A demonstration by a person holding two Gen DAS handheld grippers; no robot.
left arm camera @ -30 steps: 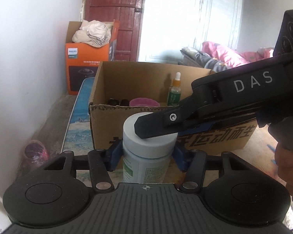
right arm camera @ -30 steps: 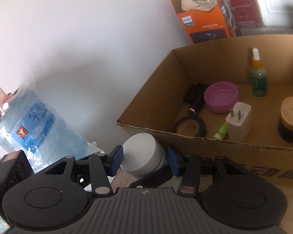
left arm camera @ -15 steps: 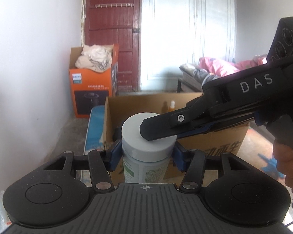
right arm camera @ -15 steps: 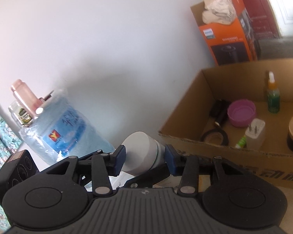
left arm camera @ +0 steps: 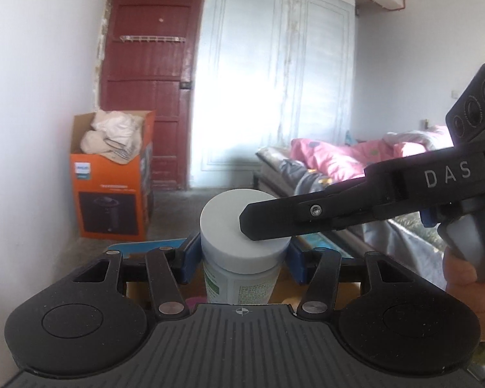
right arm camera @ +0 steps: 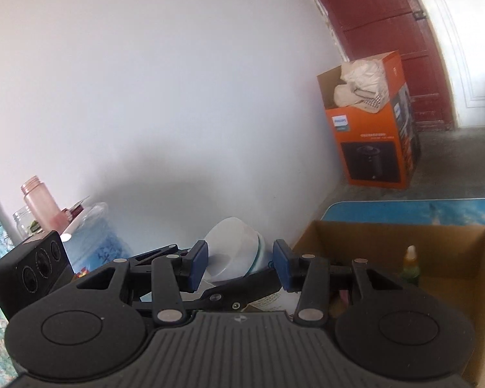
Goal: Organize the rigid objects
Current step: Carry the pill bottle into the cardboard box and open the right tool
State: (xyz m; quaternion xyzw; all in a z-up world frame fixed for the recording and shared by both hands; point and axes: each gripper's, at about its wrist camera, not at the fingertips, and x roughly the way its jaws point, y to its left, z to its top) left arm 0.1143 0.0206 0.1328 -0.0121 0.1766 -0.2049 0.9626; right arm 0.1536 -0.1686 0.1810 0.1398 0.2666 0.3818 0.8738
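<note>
Since the earlier frame both grippers had climbed together, carrying the white-capped bottle (left arm camera: 242, 242) up and away from the surface — the cardboard box (right arm camera: 452, 258), which had filled the left wrist view behind the bottle, had dropped out of sight there, and the red door (left arm camera: 152, 97) and white wardrobe doors now stood behind the cap. The bottle was upright in the air, pinched at the neck, just under its cap, between the blue pads of the left gripper (left arm camera: 244, 255). The right gripper (right arm camera: 239, 265) came in from three o'clock in the left view, one black finger lying across the cap; in its own view its blue pads flanked the cap, though whether they pressed on it I could not tell.

From the right wrist view the open box sat low at four o'clock, with a dropper bottle (right arm camera: 410, 265) standing inside. An orange carton (left arm camera: 113, 194) full of cloth stood on the floor by the door at ten o'clock in the left view, bedding at two o'clock.

Judging by this, the lift looked done and the bottle cleared the box rim — the carry over and down into the box remained.
</note>
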